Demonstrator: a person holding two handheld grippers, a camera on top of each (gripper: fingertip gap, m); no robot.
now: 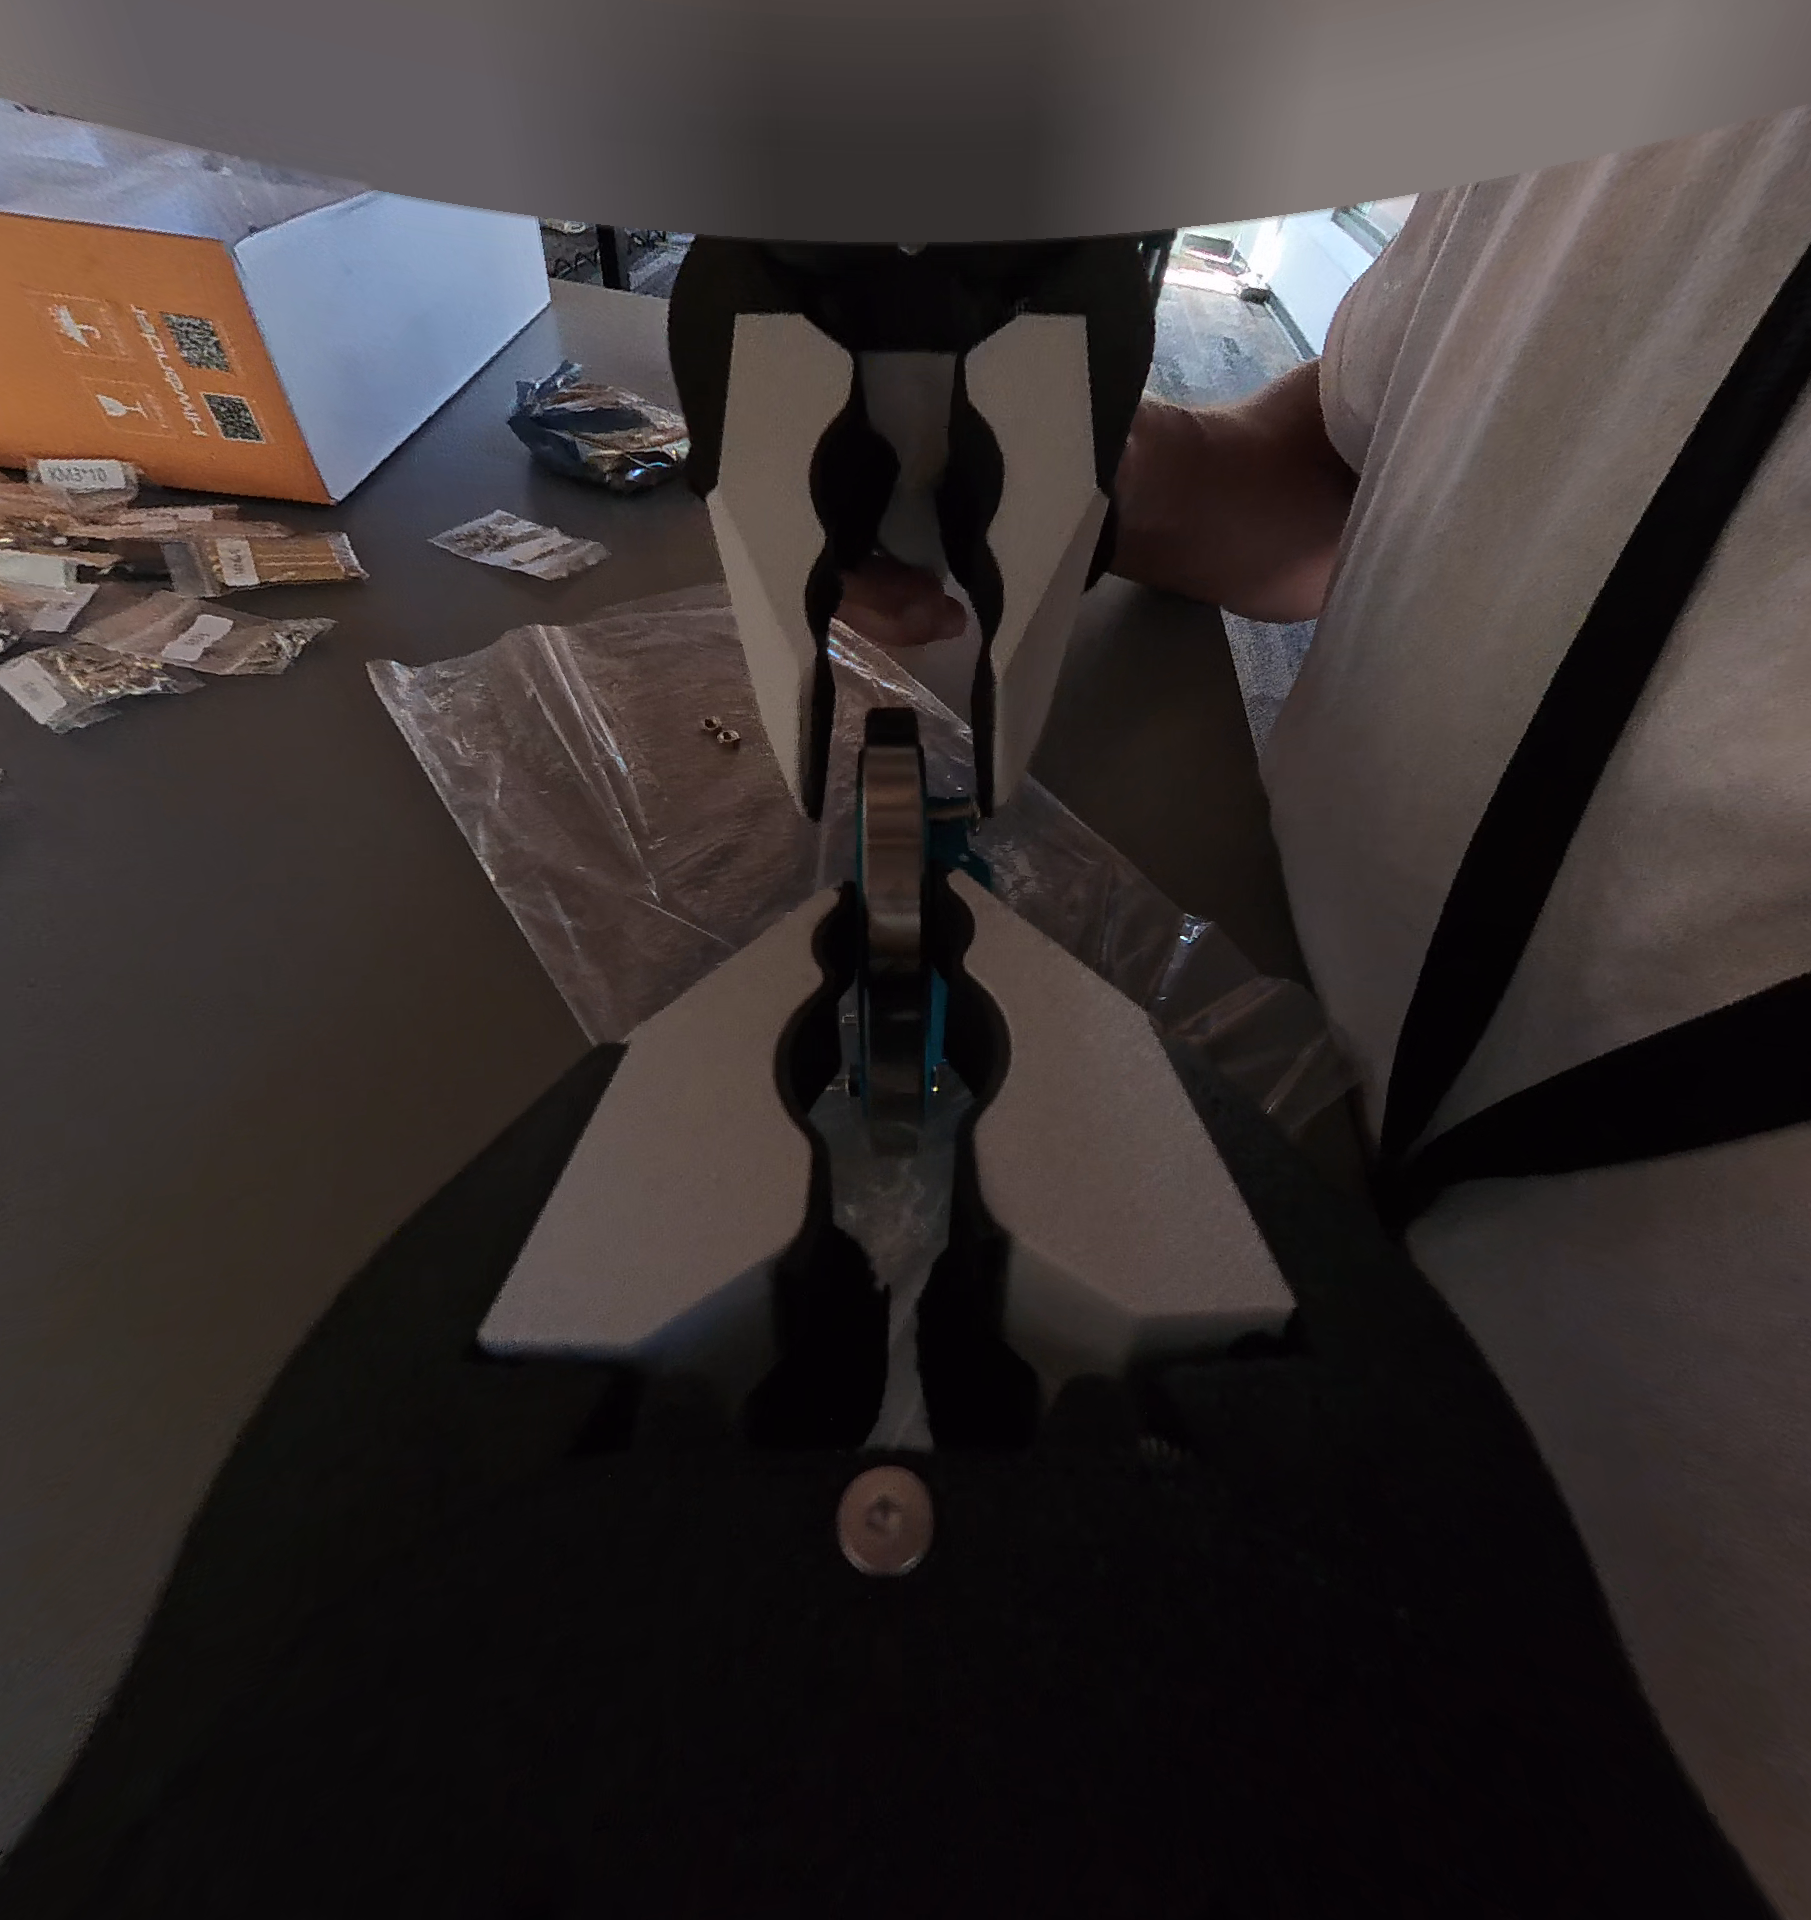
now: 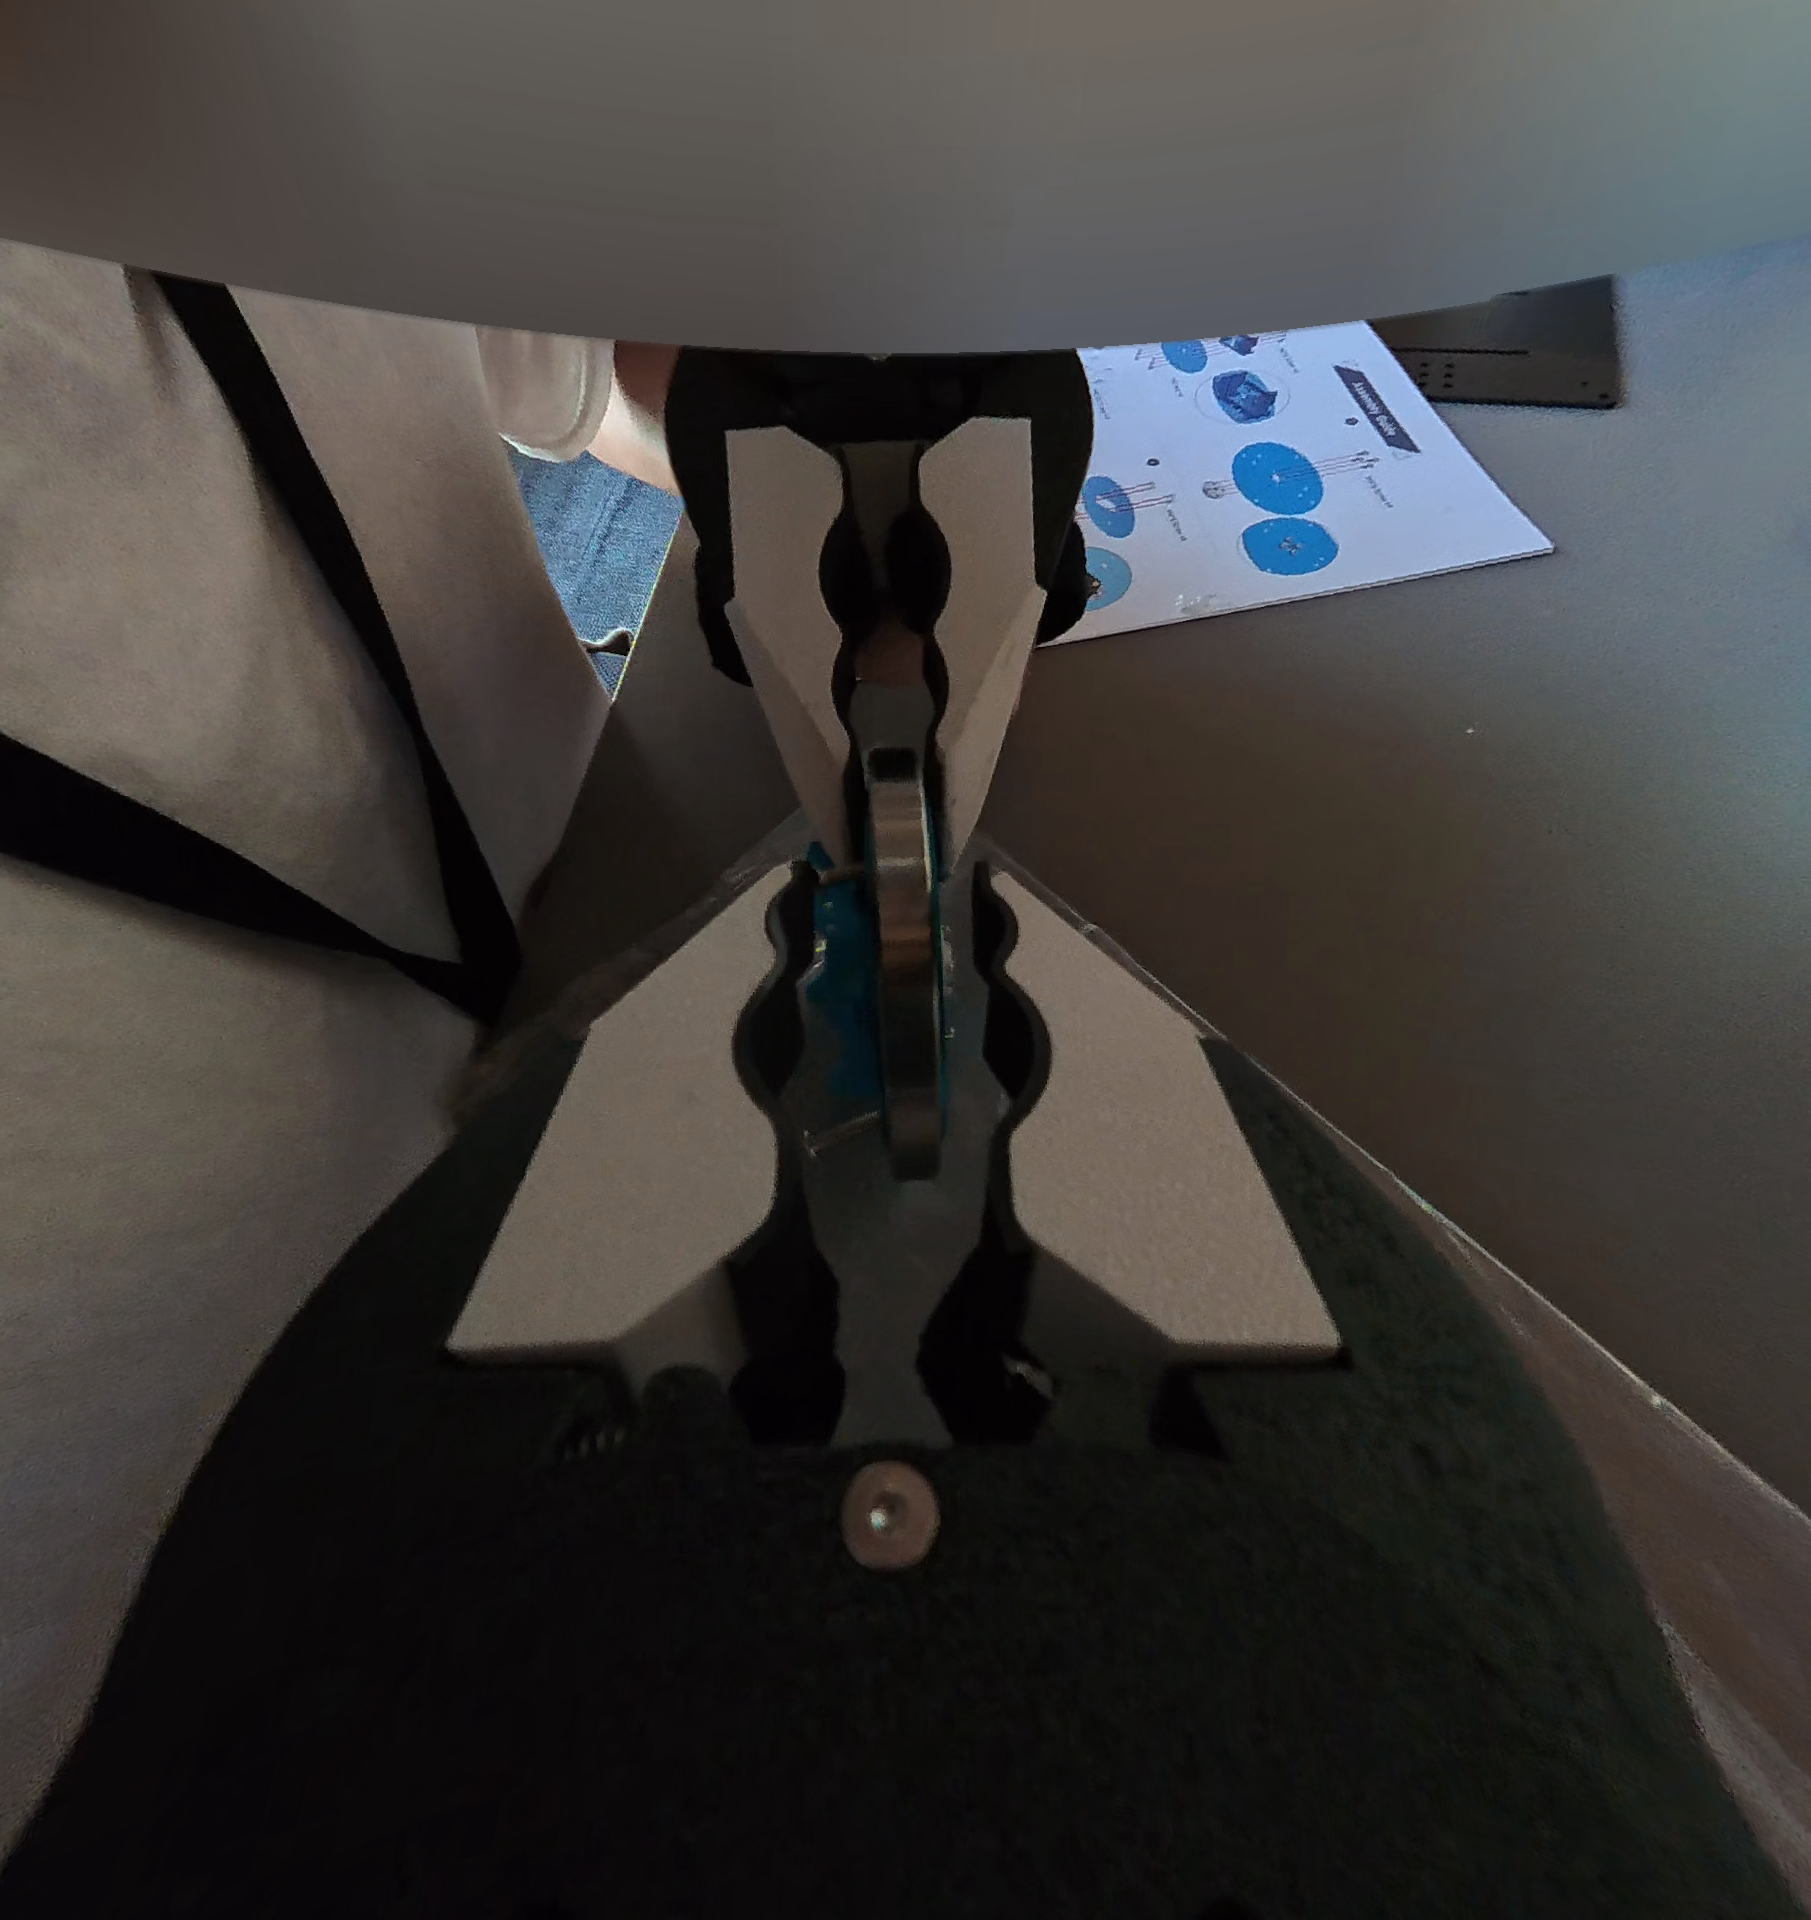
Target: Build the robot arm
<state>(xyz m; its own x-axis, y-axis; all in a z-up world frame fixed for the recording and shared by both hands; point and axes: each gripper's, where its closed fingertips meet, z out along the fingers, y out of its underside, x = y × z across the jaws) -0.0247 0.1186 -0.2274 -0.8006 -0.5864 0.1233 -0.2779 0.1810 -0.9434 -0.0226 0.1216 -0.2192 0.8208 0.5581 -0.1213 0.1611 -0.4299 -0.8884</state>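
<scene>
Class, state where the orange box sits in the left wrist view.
The orange box lies at upper left on the dark table, behind the small screw bags.

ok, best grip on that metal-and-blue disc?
Pinch the disc across its two flat faces near the rim, coming in edge-on along its plane. It stands on edge and is thin, so a finger on each side gets broad flat contact. The left gripper straddles it this way.

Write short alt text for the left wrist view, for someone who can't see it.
The left gripper and the right gripper meet tip to tip over a dark table, a blue and silver disc part edge-on between them. A clear plastic bag lies beneath; small bags of screws and an orange box sit left.
</scene>
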